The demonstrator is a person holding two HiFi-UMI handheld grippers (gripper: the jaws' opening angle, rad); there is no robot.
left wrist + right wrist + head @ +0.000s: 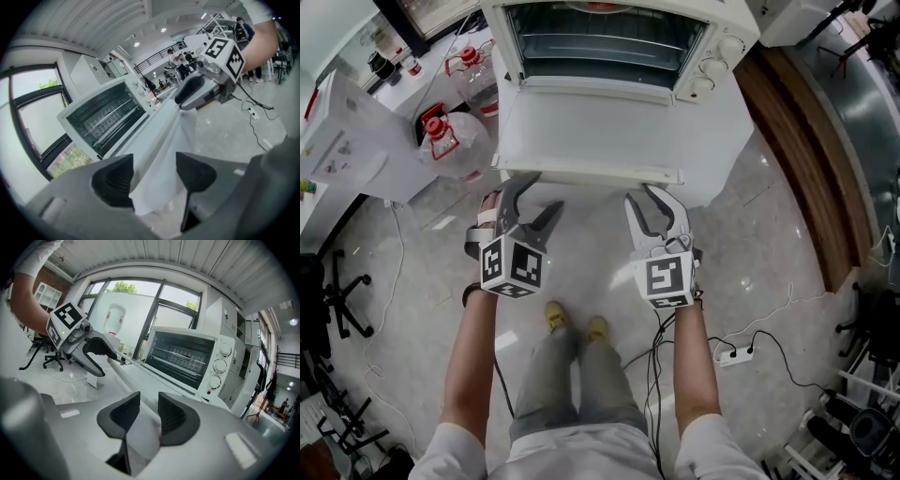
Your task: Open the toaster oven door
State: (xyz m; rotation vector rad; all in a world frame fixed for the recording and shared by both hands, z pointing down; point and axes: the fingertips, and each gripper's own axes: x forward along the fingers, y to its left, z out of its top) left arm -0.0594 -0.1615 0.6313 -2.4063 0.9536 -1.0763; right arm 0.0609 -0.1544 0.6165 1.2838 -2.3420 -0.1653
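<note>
The left tool point(546, 190) is hovering with its jaws standing wide apart and gripping nothing. The near left corner of the oven door point(609, 131) is showing through the gap between them, just ahead of the tips. The right tool point(649, 197) is sitting level with it, a little way along the same edge. Its jaws are standing apart too, with a narrower gap. The door's near right corner is filling that gap in the right gripper view, but the pads are not looking clamped on it. Both tools are pointing at the door's front edge, where the long handle point(600, 176) is running from one tool towards the other.

The door is lying fully down, a flat white panel sticking out towards the person over the pale floor point(581, 272). Behind it the toaster oven point(727, 23) is gaping open, white-bodied, with a dark cavity and a wire rack point(600, 42) catching the light inside. Three round knobs point(717, 61) are lining its right-hand panel, with a small red lamp below them in the right gripper view. The oven is resting on a white bench point(717, 141), and the door is reaching out past its front. Off to the left, clear bottles with red caps point(455, 131) are standing on the floor.
</note>
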